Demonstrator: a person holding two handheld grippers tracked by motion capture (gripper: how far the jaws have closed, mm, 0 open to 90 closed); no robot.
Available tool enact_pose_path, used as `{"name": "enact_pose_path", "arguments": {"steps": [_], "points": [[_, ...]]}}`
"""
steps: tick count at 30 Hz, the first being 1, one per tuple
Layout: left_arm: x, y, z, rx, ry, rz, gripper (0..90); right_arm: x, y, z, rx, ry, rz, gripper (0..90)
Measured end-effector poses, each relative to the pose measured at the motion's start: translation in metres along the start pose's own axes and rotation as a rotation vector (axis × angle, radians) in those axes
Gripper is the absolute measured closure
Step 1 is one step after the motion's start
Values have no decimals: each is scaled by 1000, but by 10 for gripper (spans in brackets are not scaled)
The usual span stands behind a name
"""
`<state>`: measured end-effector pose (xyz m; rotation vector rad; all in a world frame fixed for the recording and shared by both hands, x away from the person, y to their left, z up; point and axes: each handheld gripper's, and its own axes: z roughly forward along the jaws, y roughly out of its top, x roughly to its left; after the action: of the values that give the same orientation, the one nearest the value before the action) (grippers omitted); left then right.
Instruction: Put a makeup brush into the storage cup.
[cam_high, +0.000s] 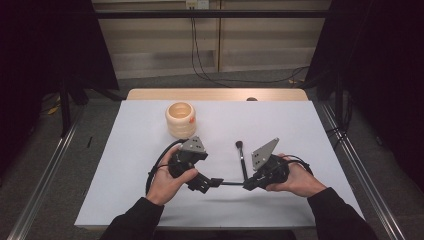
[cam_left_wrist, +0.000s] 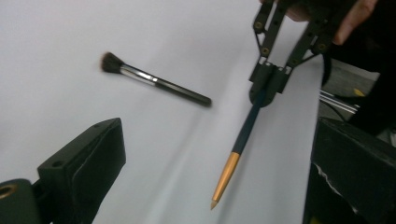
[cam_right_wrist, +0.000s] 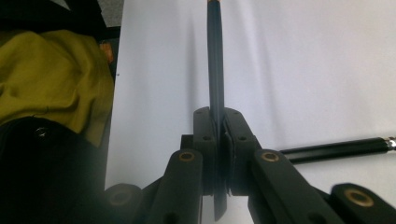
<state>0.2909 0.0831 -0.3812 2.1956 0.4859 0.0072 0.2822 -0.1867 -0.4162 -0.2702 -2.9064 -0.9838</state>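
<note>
We count two brushes: one dark-handled brush (cam_left_wrist: 243, 135) with a gold tip, one fluffy-headed brush (cam_high: 241, 159) just beside it. One cream cup (cam_high: 180, 119) stands well beyond them. Two grippers.

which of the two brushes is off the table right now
The dark-handled brush with the gold tip: the right gripper is shut on it, holding it above the table. The fluffy-headed brush lies flat on the white table, ungripped.
</note>
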Motion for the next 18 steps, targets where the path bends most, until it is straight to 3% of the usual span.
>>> {"name": "enact_pose_path", "arguments": {"steps": [5,10,16,18], "points": [[2,-5,-6,-56,13,11,40,-1,0,-3,-10,-27,19,851],[1,-9,-10,-90,45,20,37,-4,-6,-8,-79,-27,42,850],[2,-14,-14,-127,80,28,35,-3,-14,-9,-97,-39,63,850],[2,-15,-15,-148,84,20,36,-3,-16,-10,-128,-53,75,851]]}}
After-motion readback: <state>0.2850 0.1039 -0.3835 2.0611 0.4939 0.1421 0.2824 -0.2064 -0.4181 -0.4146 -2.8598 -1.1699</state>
